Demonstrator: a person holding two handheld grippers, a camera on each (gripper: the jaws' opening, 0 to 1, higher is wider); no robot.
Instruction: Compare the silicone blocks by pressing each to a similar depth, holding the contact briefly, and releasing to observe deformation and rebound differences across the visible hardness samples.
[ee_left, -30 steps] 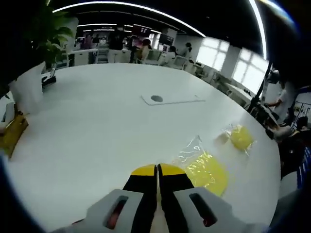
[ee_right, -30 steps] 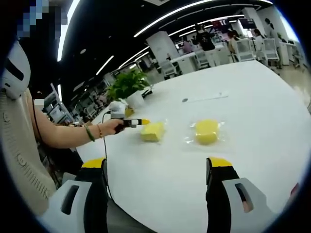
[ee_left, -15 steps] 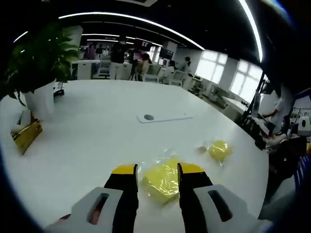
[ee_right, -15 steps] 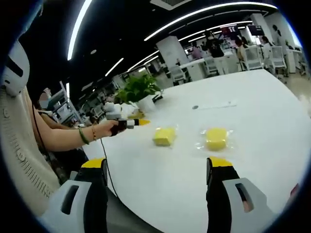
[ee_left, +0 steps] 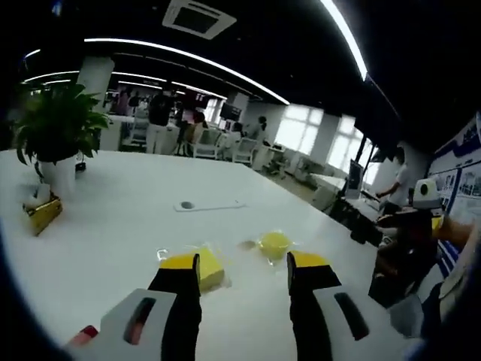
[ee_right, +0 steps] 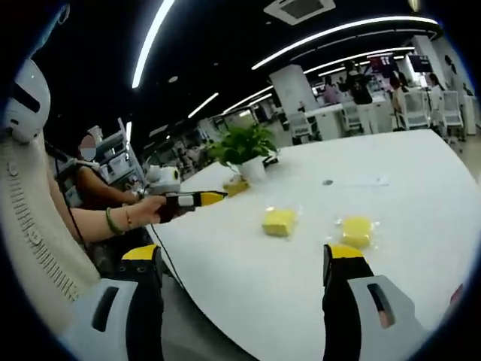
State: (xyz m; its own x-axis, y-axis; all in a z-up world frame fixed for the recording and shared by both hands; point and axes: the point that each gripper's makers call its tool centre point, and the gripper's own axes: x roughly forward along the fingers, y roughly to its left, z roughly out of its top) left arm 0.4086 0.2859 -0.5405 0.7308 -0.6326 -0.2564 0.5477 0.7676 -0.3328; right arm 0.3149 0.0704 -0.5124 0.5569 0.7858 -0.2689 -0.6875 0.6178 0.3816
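Two yellow silicone blocks in clear wrappers lie on the white table (ee_left: 113,248). In the left gripper view the square block (ee_left: 210,268) sits just beyond my left gripper (ee_left: 244,263), partly behind its left jaw, and the round block (ee_left: 274,243) lies farther off. My left gripper is open, off the table, with nothing between its jaws. In the right gripper view the square block (ee_right: 279,221) and round block (ee_right: 356,229) lie ahead of my open, empty right gripper (ee_right: 242,256). A hand holds the left gripper (ee_right: 192,199) in the air, left of the square block.
A potted plant (ee_left: 56,128) and a small yellow box (ee_left: 41,214) stand at the table's far left, the plant (ee_right: 244,147) behind the blocks in the right gripper view. A flat cable plate (ee_left: 207,205) lies mid-table. People and chairs fill the background.
My left gripper went from shut to open, then drew back and up from the square block. The right gripper view has also backed away, so both blocks look smaller.
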